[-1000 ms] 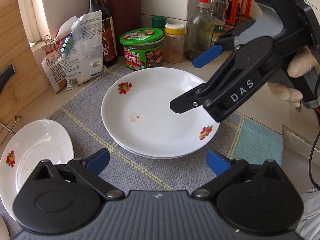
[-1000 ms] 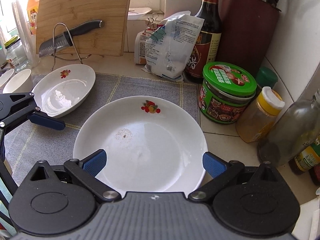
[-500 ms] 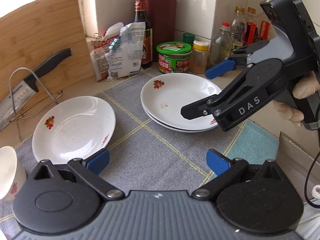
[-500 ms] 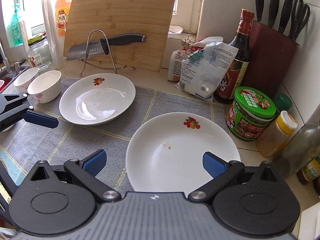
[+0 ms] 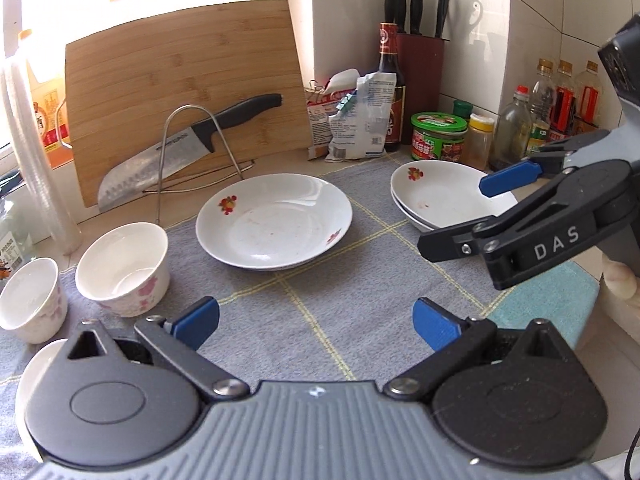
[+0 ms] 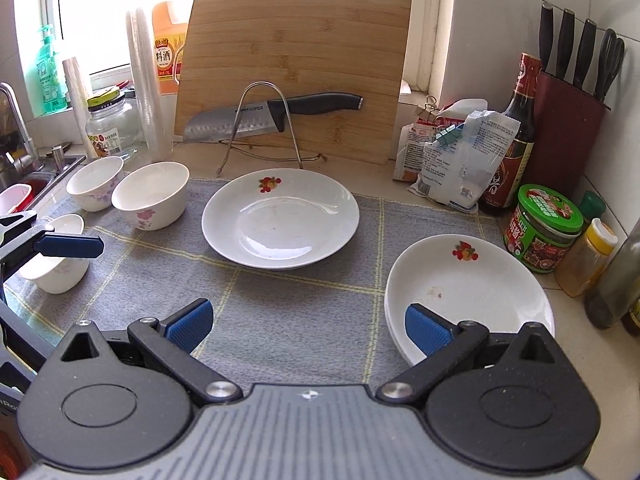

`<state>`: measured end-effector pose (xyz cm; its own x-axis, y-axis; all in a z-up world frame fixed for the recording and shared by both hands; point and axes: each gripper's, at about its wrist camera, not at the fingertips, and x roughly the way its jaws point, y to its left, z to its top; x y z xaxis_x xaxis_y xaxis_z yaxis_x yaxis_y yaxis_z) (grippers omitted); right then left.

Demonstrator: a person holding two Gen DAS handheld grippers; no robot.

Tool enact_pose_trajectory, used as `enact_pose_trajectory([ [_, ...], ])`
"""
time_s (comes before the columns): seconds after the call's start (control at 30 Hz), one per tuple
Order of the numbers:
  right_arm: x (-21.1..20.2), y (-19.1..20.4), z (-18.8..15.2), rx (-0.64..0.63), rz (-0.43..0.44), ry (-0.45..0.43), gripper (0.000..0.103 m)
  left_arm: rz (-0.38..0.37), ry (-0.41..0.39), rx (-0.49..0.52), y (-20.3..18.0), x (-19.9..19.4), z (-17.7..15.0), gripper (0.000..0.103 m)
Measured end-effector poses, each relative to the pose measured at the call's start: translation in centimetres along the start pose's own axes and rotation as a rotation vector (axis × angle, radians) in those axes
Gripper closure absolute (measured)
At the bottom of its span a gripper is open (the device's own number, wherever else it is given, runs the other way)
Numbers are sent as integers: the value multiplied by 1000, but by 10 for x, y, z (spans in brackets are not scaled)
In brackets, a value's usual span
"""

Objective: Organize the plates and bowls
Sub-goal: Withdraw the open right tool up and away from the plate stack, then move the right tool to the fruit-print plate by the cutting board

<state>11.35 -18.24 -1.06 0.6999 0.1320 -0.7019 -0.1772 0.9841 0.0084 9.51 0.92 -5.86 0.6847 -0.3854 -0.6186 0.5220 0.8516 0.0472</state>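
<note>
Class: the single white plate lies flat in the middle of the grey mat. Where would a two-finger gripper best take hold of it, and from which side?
Probably the near rim of the single plate. It lies flat, but its raised edge stands clear of the grey mat, so a low approach from the open front lets one finger slip beneath.

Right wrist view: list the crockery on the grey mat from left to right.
Bowl under the left claw's tip → pink-flowered bowl → second flowered bowl → single plate → stack of two plates.

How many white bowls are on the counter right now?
3: two white floral bowls side by side at the grey mat's back-left corner, and a third nearer, partly hidden behind the left gripper. More may sit out of frame.
</note>
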Motion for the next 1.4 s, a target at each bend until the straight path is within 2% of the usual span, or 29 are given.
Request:
enact_pose_trajectory([
  [0.27, -7, 26, -15, 15, -43, 44, 0, -7, 24, -46, 17, -1, -25, 1],
  [0.5, -6, 19, -11, -9, -26, 46, 0, -42, 88, -141, 23, 21, -30, 1],
  [0.77, 17, -15, 6, -49, 45, 45, 0, 59, 142, -176, 13, 50, -14, 1],
  [1.1, 58, -57, 38, -104, 189, 37, 0, 188, 199, -220, -1, 77, 5, 1],
  [1.23, 75, -61, 48, -121, 252, 54, 0, 227, 221, -215, -4, 82, 7, 1],
  [1.4, 89, -58, 56, -159, 297, 69, 0, 236, 231, -225, -3, 91, 9, 1],
])
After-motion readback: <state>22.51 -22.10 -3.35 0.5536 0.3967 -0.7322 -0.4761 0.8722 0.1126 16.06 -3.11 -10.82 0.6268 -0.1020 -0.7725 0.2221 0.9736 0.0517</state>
